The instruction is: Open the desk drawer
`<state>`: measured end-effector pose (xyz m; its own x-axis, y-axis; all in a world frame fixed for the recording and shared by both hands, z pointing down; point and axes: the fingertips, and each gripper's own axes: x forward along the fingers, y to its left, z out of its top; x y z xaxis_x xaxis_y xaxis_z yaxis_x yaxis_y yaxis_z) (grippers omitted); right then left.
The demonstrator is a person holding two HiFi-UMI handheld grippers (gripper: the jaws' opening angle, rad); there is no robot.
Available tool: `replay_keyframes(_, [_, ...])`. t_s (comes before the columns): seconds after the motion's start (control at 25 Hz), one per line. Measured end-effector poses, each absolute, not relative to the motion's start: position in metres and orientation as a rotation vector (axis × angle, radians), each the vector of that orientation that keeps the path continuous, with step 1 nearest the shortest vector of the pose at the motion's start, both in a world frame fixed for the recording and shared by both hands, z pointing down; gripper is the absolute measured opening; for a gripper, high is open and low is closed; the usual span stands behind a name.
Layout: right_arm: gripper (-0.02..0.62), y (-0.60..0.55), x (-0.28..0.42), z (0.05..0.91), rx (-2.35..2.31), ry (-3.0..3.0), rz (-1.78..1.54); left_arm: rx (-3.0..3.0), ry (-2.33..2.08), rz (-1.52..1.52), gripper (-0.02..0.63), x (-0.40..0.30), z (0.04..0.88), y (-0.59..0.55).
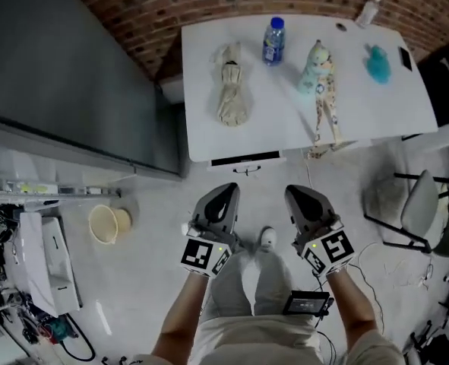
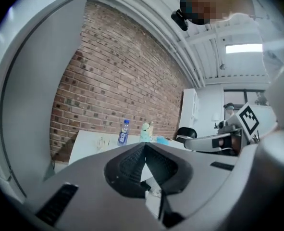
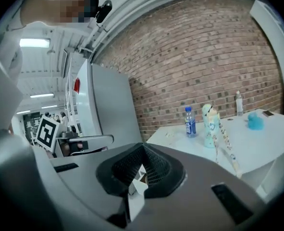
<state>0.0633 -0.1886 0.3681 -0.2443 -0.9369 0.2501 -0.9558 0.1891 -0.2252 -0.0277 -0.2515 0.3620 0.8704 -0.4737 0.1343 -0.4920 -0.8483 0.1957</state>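
Now we hold the left claw [image 1: 226, 192] and the right claw [image 1: 298, 195] side by side over the floor [image 1: 159, 204], both closed on nothing, pointing toward the white tabletop [image 1: 285, 124], where the desk drawer [image 1: 245, 160] looks shut under the near edge, its small handle [image 1: 247, 170] facing us, well apart from both claws.

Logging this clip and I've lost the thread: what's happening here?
A person stands facing a white desk, a gripper in each hand. The left gripper and right gripper are both shut, empty, and held short of the desk. The drawer under its front edge looks closed and untouched. A water bottle and a plush doll lie on top.
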Motion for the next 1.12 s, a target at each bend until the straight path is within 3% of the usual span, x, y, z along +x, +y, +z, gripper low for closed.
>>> replay_keyframes(0.6, [0.025, -0.126, 0.027, 0.179, 1.941, -2.518, 0.529, 2.737, -0.857, 0.015, 0.008, -0.099, 0.182, -0.202])
replay_keyframes(1.12, [0.025, -0.099, -0.002, 0.146, 1.898, -2.569, 0.510, 2.745, -0.920, 0.000, 0.008, -0.111, 0.141, -0.162])
